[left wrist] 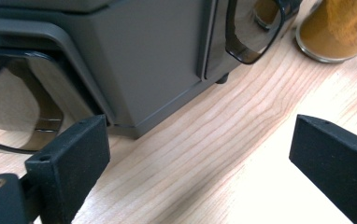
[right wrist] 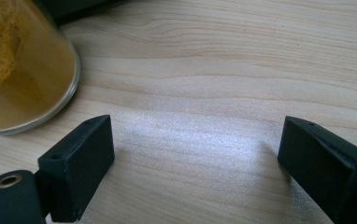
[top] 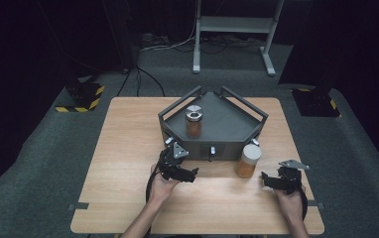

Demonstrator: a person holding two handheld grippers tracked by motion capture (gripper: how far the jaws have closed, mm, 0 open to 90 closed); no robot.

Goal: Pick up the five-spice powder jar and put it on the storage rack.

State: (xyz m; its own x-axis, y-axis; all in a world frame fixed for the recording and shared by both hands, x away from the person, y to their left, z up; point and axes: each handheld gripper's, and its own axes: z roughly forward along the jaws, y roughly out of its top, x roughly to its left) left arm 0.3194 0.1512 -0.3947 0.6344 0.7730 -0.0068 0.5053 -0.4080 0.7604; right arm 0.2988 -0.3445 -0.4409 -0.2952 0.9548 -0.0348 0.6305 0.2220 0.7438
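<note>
I see the table lit from overhead, room beyond dark. Glare patch between my right claw's jaws; jar left of it blurred.

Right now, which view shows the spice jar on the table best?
The high view: the whole spice jar stands with its lid on, in front of the rack. The left gripper view catches its base; the right gripper view shows its lower side, close and cropped.

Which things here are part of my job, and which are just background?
In play:
- glass jar of orange powder, pale lid, on the wooden table
- dark grey angular rack holding a silver-lidded jar
- left gripper, right gripper, open

Background:
- white metal stand
- floor cables
</note>
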